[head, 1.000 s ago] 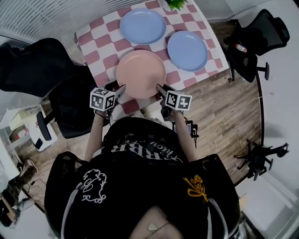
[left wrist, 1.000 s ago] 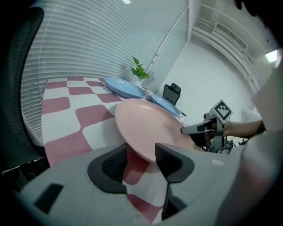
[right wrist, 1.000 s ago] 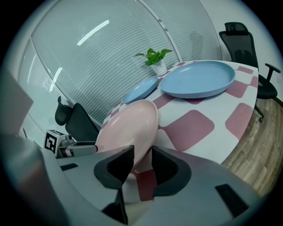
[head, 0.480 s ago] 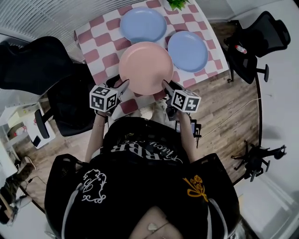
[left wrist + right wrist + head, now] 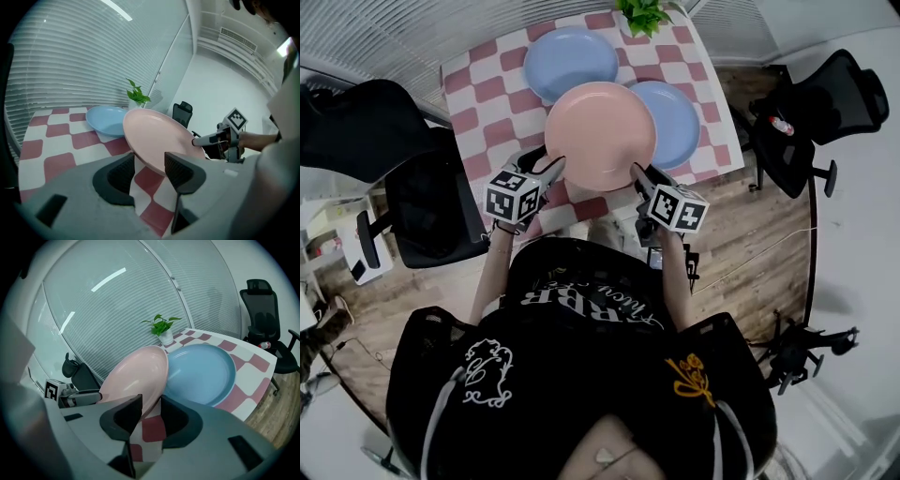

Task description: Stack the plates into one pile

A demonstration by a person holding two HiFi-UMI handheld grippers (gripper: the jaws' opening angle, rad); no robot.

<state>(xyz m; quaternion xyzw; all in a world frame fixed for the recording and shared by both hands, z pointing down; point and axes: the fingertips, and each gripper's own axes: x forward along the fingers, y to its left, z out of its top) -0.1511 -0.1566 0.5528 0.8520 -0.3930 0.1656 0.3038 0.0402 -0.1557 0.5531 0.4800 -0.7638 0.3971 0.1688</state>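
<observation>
My left gripper (image 5: pixel 551 167) and right gripper (image 5: pixel 637 173) tight on opposite rims of pink plate (image 5: pixel 600 131), aloft over checkered table (image 5: pixel 478 103), near two blue plates (image 5: pixel 567 56).

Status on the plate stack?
Both shut on round pink plate rim: left gripper, right gripper. Plate in air, partly over right-hand round blue plate. Far blue plate apart; nothing blocking.

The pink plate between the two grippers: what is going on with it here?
A person holds the pink plate by its rim with both grippers, the left gripper on one side and the right gripper opposite, jaws closed on the rim. The plate is up off the checkered table, tilted, and in the head view it partly covers the nearer blue plate. The far blue plate lies on the table near the plant. No pile is made yet.
</observation>
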